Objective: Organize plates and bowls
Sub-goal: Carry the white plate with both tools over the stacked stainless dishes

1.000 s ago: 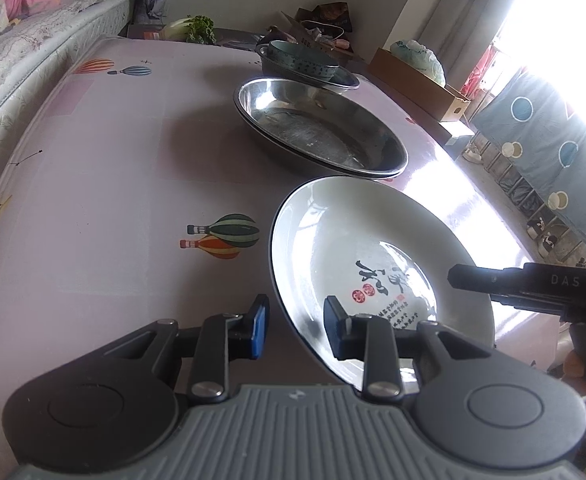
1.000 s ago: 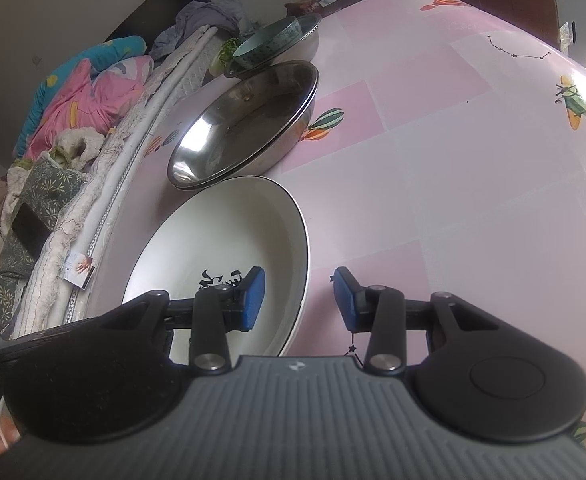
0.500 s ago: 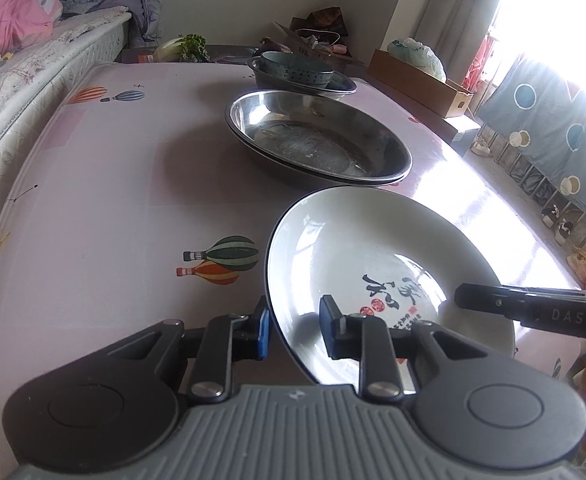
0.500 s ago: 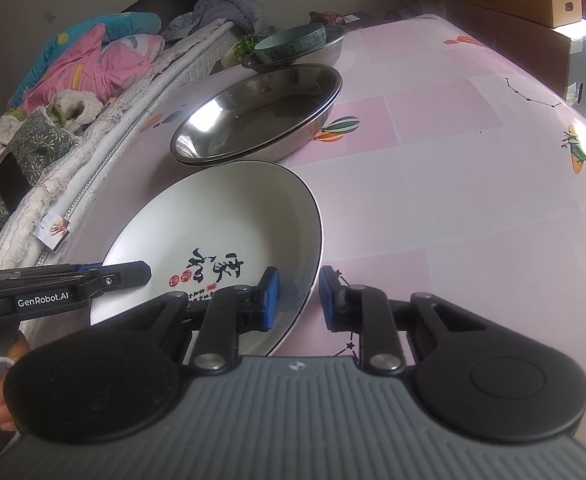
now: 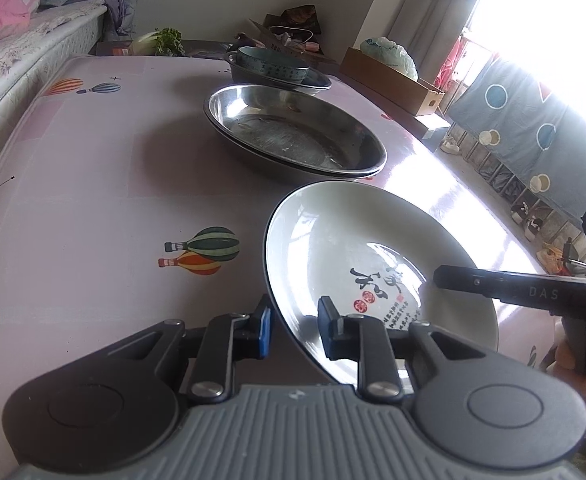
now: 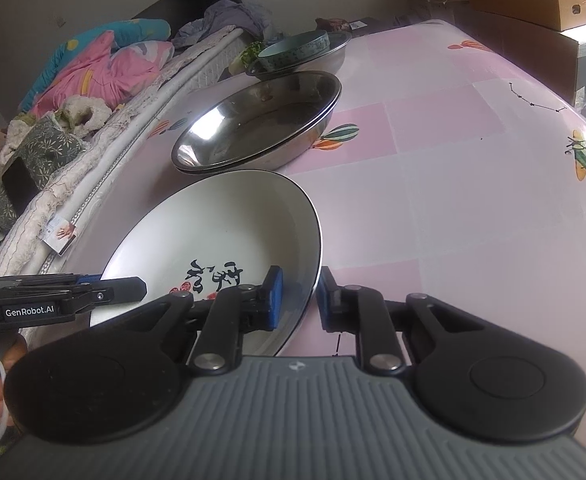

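Note:
A white plate with black rim and calligraphy (image 5: 357, 248) is held off the pink table by both grippers. My left gripper (image 5: 295, 330) is shut on its near-left rim. My right gripper (image 6: 298, 300) is shut on the opposite rim of the plate (image 6: 221, 232). Each gripper shows in the other's view, the right gripper (image 5: 445, 274) across the plate and the left gripper (image 6: 133, 286) likewise. Beyond lie stacked steel basins (image 5: 293, 132), also in the right wrist view (image 6: 257, 120), and a teal bowl (image 5: 271, 65) inside a steel bowl (image 6: 305, 54).
The table (image 5: 93, 184) has a pink cloth with balloon prints. A bed with bedding (image 6: 93, 76) runs along one side. Cardboard boxes (image 5: 393, 80) stand at the far side. A curtain (image 5: 541, 128) hangs by the bright window.
Both grippers closed onto the plate's rims and lifted it, tilting it slightly. The basins and bowls have not moved.

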`<state>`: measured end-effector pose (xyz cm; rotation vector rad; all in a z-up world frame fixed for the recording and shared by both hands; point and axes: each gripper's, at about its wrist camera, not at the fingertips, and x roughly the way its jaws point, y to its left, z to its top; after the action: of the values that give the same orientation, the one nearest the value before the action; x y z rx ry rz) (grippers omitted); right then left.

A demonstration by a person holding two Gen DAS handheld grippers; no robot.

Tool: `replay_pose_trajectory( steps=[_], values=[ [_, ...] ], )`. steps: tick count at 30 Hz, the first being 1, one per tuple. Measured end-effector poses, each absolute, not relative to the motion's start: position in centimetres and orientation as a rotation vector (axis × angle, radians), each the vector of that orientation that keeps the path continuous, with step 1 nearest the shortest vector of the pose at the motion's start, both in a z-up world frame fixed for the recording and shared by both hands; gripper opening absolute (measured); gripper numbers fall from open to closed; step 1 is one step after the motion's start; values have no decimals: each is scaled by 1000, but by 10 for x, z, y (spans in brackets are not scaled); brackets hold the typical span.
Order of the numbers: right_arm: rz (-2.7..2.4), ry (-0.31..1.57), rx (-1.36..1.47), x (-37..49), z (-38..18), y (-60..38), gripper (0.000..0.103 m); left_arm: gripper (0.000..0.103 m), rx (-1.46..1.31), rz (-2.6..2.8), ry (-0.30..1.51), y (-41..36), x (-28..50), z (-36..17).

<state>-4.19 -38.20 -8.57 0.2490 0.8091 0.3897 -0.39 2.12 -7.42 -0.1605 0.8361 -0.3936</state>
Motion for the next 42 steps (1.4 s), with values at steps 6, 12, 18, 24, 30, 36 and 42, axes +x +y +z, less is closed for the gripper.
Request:
replay_pose_trajectory(
  steps=[6,12,18,24,30,36,42],
  values=[
    [386,798,261,-45,-87,-383,17,28,-148,-403,831,18,-2,-74],
    [384,785,269,-47,-88,-384,17,31,-75,-401,799,10,-8,-74],
    [381,775,268,-49,-88,-383,18,46,21,-393,770,-5,-13,-73],
    [387,767,267,-52,-89,-384,18,46,20,-395,761,-3,-15,-74],
    [380,768,273,-53,-87,-383,19,43,25,-378,767,-4,-15,-72],
    [368,759,254,-54,-87,-382,19,40,24,-377,763,-5,-18,-72],
    [366,748,248,-54,-88,-382,19,40,31,-380,759,-6,-17,-73]
  ],
)
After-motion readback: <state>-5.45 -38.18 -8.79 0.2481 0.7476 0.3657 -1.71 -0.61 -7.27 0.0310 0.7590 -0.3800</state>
